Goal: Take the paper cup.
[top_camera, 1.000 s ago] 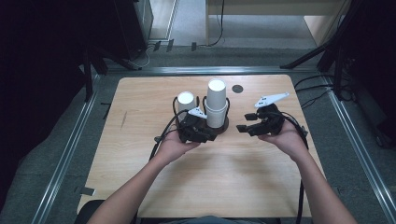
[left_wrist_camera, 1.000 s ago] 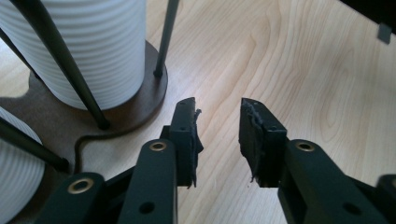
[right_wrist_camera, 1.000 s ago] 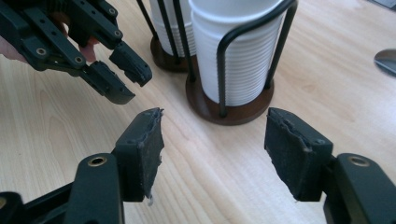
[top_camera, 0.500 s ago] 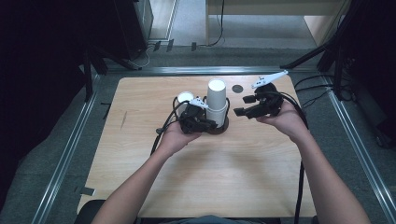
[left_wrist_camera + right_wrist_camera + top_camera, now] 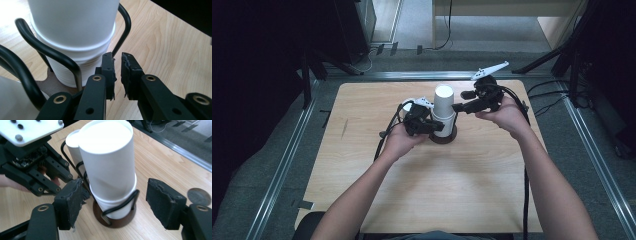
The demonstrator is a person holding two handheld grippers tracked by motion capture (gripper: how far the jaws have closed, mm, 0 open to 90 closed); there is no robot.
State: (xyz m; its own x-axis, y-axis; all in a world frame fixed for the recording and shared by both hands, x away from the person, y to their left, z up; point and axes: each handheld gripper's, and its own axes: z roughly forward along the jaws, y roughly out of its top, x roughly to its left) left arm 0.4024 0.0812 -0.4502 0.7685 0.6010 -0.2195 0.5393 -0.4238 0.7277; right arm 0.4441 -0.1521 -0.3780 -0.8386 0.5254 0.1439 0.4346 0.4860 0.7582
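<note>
While the left gripper (image 5: 432, 125), jaws nearly together on nothing, stays by the holder (image 5: 443, 137), the right gripper (image 5: 458, 107) has opened wide, rising toward the cups (image 5: 443, 107).

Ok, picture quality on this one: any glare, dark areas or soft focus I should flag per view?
High view: the table is evenly lit, the floor at left falls to near black, and the top of the white cup stack is washed out. Left gripper view: the cups are close and slightly soft, the bright corner at upper left is overexposed. Right gripper view: the cup top is blown out by glare, the right gripper's fingers are sharp.
</note>
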